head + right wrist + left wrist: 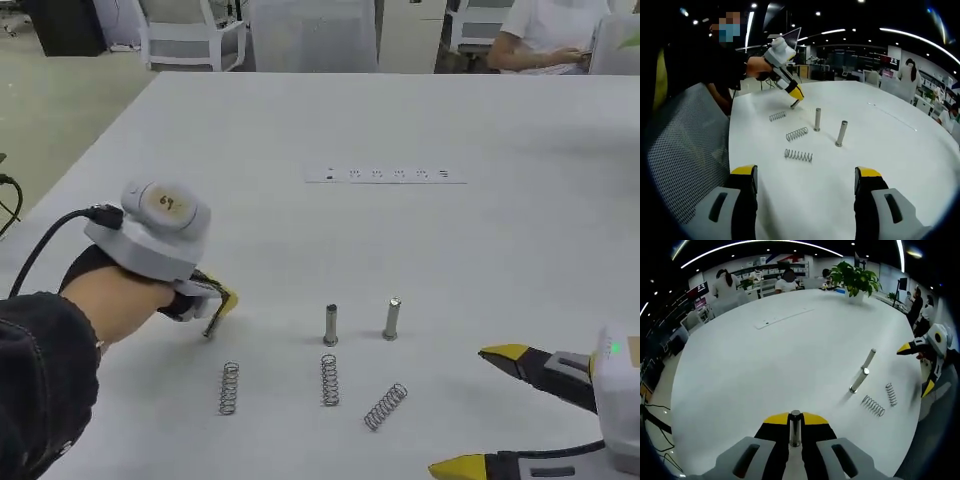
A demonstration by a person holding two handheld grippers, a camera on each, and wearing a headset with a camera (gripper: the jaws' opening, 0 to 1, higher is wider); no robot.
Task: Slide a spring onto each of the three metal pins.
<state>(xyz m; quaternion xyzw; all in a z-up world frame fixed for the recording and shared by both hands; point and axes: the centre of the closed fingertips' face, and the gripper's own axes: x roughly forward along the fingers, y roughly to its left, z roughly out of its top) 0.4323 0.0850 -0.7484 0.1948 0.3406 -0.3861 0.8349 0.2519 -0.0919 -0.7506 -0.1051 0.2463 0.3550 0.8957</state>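
The left gripper was clamped on one pin, tilted low over the table, seemingly to stand it by the middle pin and right pin; next it needed righting and release. Three springs lay loose: left spring, middle spring, right spring. The right gripper hung wide open.

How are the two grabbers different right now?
The left gripper has its jaws shut on a metal pin; the right gripper has its jaws wide open, holding nothing. In the head view, the left gripper slants down toward the table left of the springs; the right gripper is to their right. Both have yellow-tipped jaws.
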